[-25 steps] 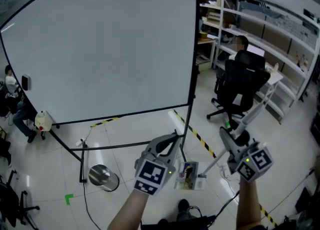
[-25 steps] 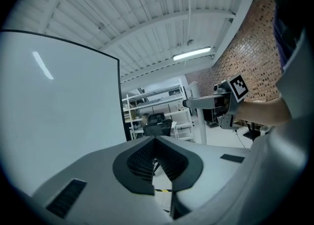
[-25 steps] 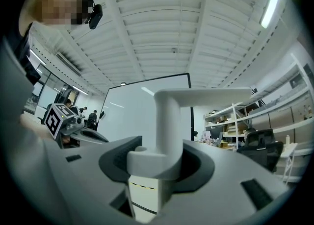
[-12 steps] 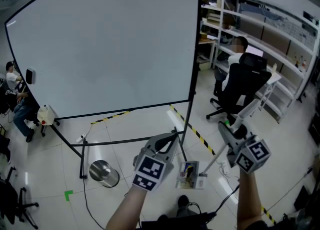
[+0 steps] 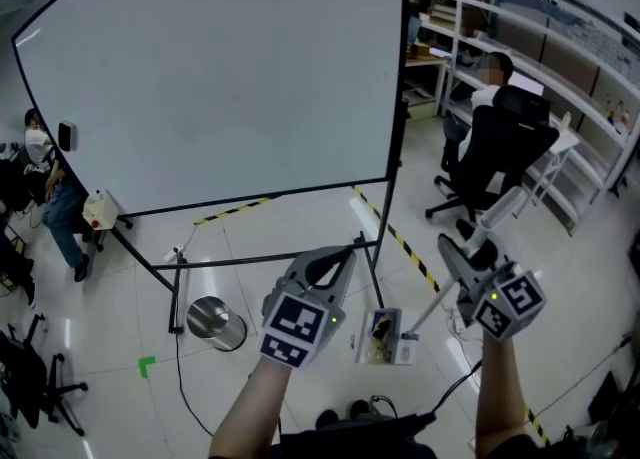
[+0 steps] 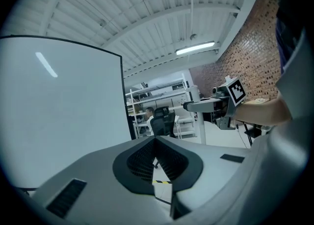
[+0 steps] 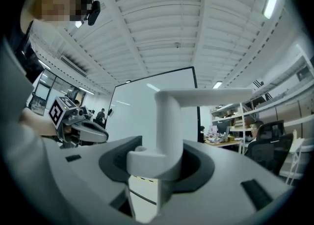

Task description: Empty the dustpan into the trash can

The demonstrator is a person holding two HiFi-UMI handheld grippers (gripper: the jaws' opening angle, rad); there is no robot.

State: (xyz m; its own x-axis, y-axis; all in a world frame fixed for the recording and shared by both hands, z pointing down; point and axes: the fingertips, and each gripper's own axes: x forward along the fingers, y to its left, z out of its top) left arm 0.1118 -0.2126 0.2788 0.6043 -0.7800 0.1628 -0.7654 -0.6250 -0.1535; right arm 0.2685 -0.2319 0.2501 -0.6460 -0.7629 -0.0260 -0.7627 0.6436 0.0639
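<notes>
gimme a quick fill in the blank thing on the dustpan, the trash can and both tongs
1. The right tongs grip the dustpan by its white ___.
2. The left tongs are shut and hold ___.
3. In the head view, the trash can stands on the floor to the ___ of the dustpan.

Missing words: handle; nothing; left

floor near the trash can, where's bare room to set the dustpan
Bare tiles around the green tape mark, left of the round silver trash can. Crowded: black stand legs and a thin cable right beside the can.
</notes>
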